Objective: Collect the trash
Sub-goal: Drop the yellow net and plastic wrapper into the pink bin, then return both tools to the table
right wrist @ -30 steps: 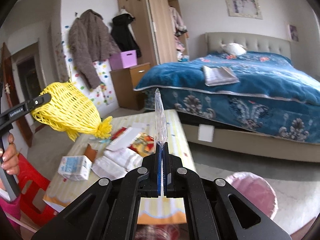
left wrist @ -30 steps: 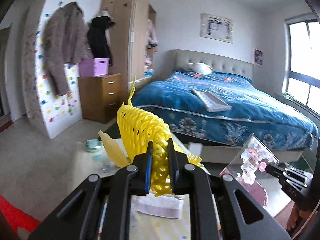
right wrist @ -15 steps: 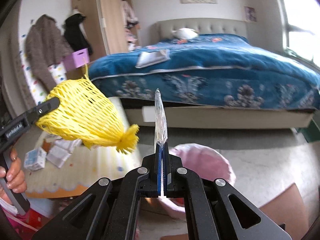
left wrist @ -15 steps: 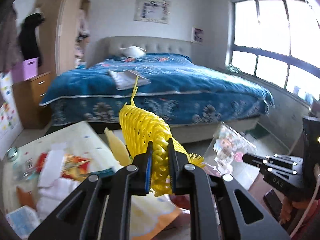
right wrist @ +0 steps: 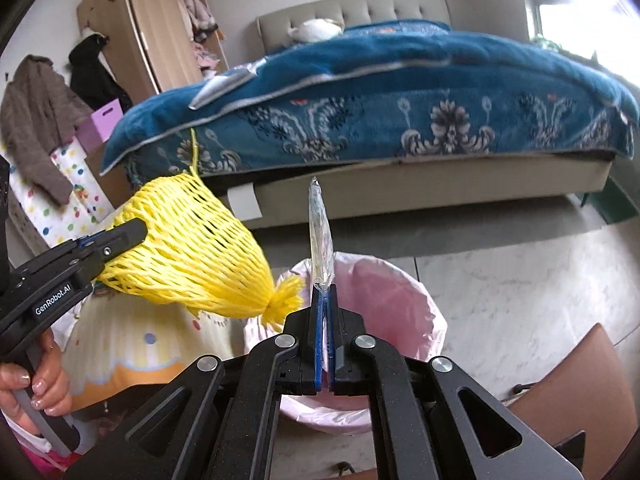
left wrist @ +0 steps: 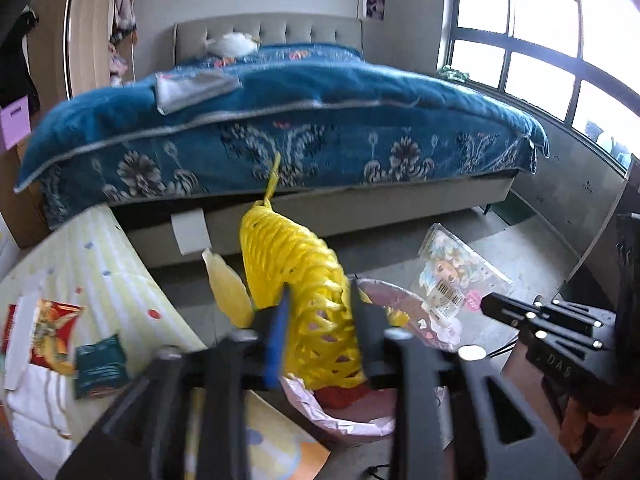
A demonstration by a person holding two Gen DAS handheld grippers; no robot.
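Grey floor point(right wrist: 520, 280) beside blue-covered bed point(right wrist: 400, 92).

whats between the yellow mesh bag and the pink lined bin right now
Only air. In the right wrist view the yellow mesh bag hangs in the left hand-held gripper beside the pink-lined bin rim, nothing between.

Bin before the bed, low table to its left

Mesh net point(right wrist: 188, 248) hangs left of the plastic wrapper point(right wrist: 320, 236), both above the lined trash bin point(right wrist: 400, 304); bed point(right wrist: 400, 92) behind.
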